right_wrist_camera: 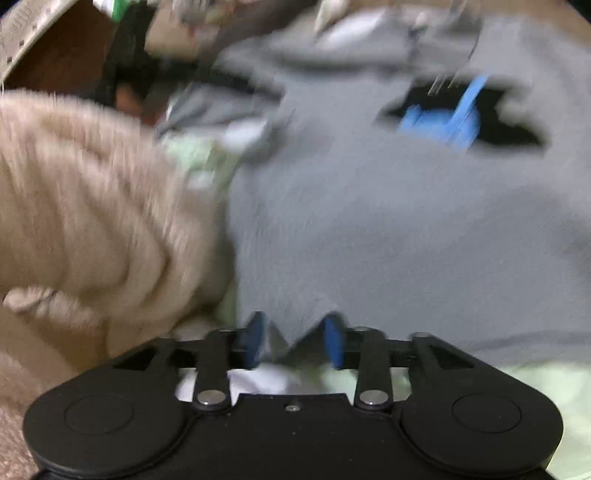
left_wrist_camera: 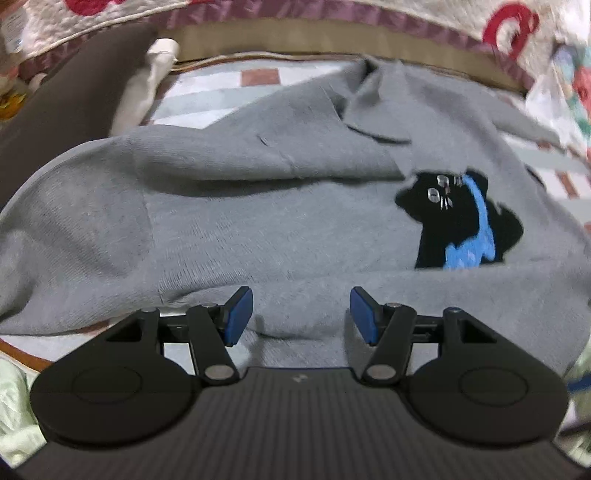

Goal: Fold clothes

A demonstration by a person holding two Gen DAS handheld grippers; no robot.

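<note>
A grey sweater (left_wrist_camera: 277,229) with a black cat and blue fish motif (left_wrist_camera: 458,221) lies spread on a bed, one sleeve folded across its chest. My left gripper (left_wrist_camera: 301,314) hovers open over the near hem, its blue pads (left_wrist_camera: 238,314) wide apart with only fabric below. In the blurred right wrist view the same sweater (right_wrist_camera: 388,221) and motif (right_wrist_camera: 461,114) show. My right gripper (right_wrist_camera: 294,339) stands at the sweater's near edge, and a corner of grey cloth hangs between its parted blue pads (right_wrist_camera: 255,339).
A fuzzy beige garment (right_wrist_camera: 92,203) is heaped left of the sweater, with pale green cloth (right_wrist_camera: 199,155) beneath. A checked sheet (left_wrist_camera: 221,92) covers the bed. A cream cloth (left_wrist_camera: 144,92) and a red-patterned quilt (left_wrist_camera: 509,26) lie at the far side.
</note>
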